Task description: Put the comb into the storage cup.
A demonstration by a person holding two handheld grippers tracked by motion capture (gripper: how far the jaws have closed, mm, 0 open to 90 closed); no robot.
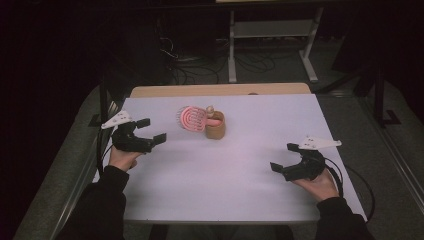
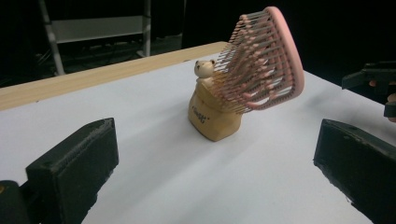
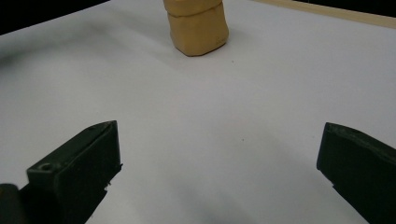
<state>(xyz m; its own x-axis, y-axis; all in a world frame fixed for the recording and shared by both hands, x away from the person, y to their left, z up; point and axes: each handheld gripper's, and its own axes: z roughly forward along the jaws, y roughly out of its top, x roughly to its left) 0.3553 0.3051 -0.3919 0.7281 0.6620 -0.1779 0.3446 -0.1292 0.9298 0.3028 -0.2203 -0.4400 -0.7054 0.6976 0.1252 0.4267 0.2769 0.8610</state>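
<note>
Ahead of both wide-open grippers, left and right, the brush stands handle-down in the cup, head tilted.

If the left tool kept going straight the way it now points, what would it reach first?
Probably the tan holder, which stands ahead between the open jaws of the left tool, with the pink brush leaning out of its top. Bare table lies before it; depth is hard to judge.

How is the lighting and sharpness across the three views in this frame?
High view: dim, surroundings nearly black, white table evenly lit and slightly soft. Left gripper view: pink hairbrush and tan holder sharp, background dark. Right gripper view: soft shadows on the table, near jaws slightly blurred.
</note>
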